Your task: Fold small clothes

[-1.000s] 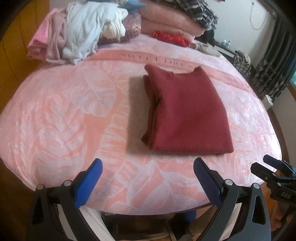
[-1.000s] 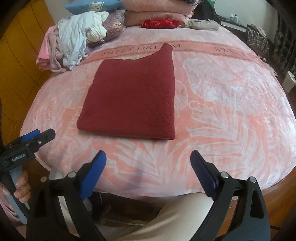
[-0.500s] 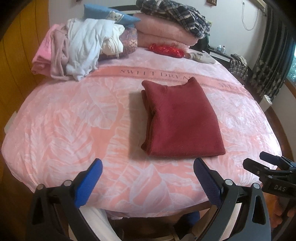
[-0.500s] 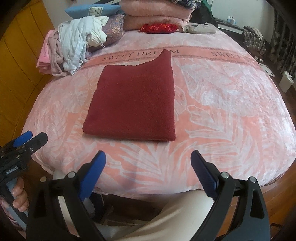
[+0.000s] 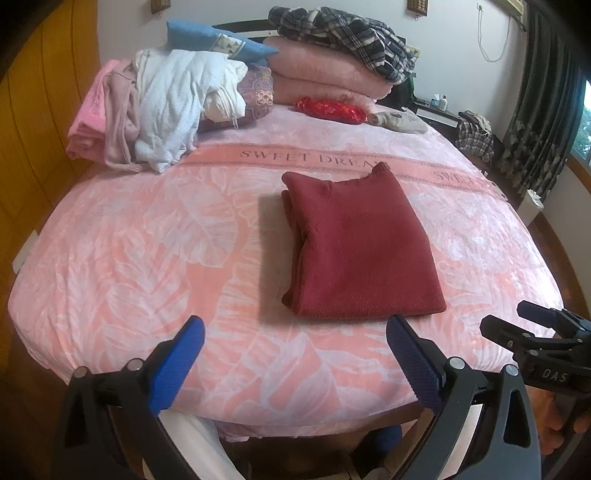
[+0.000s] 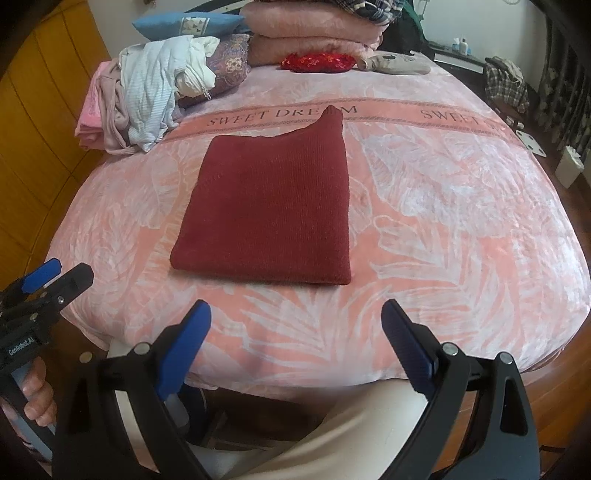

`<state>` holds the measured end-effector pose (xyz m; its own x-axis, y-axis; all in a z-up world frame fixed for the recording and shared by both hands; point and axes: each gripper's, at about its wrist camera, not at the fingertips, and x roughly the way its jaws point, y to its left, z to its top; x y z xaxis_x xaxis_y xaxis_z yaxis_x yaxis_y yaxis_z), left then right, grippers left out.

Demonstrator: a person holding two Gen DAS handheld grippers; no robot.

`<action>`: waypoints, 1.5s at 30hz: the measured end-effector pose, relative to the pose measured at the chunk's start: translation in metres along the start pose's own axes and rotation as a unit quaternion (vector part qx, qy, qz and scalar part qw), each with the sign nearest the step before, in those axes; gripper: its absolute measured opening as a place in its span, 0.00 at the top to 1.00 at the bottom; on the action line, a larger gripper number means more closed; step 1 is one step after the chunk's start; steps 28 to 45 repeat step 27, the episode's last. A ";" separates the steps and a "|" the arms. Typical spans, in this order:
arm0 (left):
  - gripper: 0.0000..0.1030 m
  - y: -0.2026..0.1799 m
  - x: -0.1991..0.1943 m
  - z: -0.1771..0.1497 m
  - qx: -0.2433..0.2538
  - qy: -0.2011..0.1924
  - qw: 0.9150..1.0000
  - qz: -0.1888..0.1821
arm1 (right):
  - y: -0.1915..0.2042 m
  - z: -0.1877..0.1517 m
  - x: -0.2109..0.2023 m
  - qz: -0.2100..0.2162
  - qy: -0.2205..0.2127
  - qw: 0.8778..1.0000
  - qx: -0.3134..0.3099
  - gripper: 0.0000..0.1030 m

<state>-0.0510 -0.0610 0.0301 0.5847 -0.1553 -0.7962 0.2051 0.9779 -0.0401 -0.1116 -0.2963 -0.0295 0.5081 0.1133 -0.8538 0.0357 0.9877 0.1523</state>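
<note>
On my far left, at the head end of the bed, a loose heap of pale pink and white unfolded clothes (image 5: 147, 114) spills onto the pink leaf-patterned blanket (image 5: 129, 258) that covers the bed. Just beside the heap sit a blue cushion (image 5: 218, 38) and a purple patterned pillow (image 5: 258, 92).

My left hand-held gripper (image 5: 295, 354) hangs over the near edge of the bed with its blue-padded fingers (image 5: 177, 362) spread wide, holding nothing. From the right wrist view it shows at the lower left, my hand (image 6: 35, 402) wrapped round its handle.

In the middle of the blanket lies the folded dark red knitted sweater (image 5: 354, 247) — a neat flat rectangle, its far corner touching the band printed "SWEET DREAM" (image 5: 310, 158). Its stacked layers show along its left edge. It rests well apart from both grippers.

Behind it, at the headboard, are two folded pink blankets (image 5: 325, 79) stacked one on the other with a dark plaid garment (image 5: 347, 29) on top, a small red embroidered pouch (image 5: 332, 109) lying in front of them, and a beige soft item (image 5: 399, 120) just to its right.

My right hand-held gripper (image 6: 295, 332) also hovers past the near edge of the bed — fingers (image 6: 406, 343) wide apart, empty. Farther right, dark patterned curtains (image 5: 543, 122) hang by a window.
</note>
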 end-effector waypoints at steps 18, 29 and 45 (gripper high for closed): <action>0.04 -0.010 0.006 -0.003 0.016 0.008 1.000 0.009 | 0.000 0.000 0.004 0.002 0.005 1.000 0.001 0.09; 0.04 -0.008 0.007 -0.003 0.012 0.013 1.000 0.006 | -0.002 0.000 0.004 0.002 0.003 1.000 0.004 0.09; 0.04 -0.008 0.007 -0.003 0.012 0.013 1.000 0.006 | -0.002 0.000 0.004 0.002 0.003 1.000 0.004 0.09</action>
